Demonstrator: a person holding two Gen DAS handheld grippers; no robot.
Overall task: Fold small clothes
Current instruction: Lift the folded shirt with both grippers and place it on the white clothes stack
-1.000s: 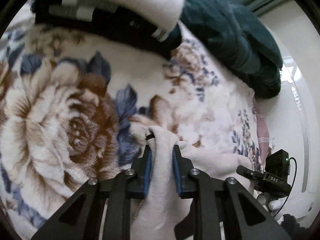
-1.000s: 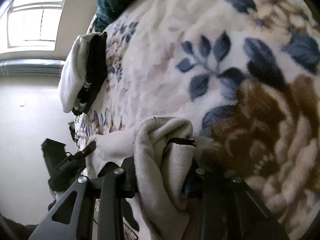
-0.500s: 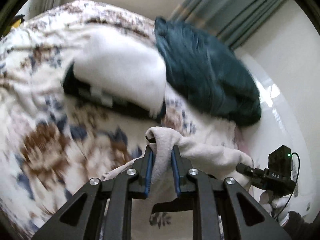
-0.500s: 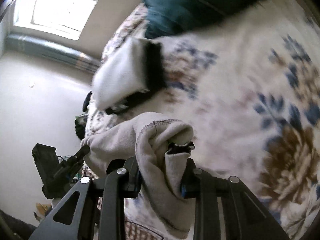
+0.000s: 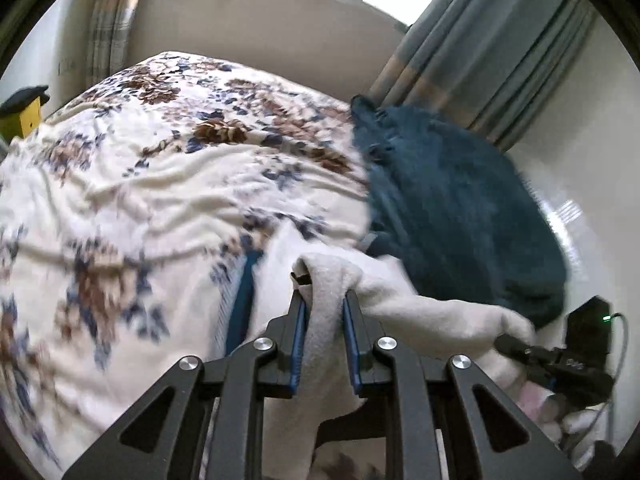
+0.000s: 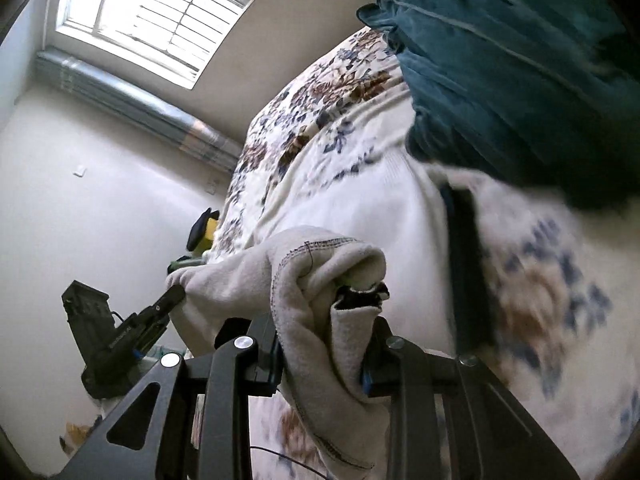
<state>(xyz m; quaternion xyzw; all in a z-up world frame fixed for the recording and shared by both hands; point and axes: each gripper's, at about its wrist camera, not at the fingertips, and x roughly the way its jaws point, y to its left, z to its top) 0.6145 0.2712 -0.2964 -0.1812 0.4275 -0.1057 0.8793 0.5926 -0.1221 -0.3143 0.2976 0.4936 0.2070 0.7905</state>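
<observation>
We have lifted the beige garment [image 5: 404, 300] off the bed [image 5: 132, 200]; a second ago it lay there. Our left gripper [image 5: 325, 300] and right gripper [image 6: 326, 312] each clamp a bunched corner, so it can now be stretched for folding.

Likely home bedroom: floral bedspread [image 5: 160, 184], curtains [image 5: 480, 48], window [image 6: 160, 12].

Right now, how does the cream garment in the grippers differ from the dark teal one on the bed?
The cream garment hangs stretched between the left gripper and right gripper, both shut on it; the teal garment lies ungripped in a rumpled heap on the floral blanket. The cream garment is pale with dark edge stitching; the teal garment is dark. The teal heap looks bulkier. Both look soft and fleecy.
</observation>
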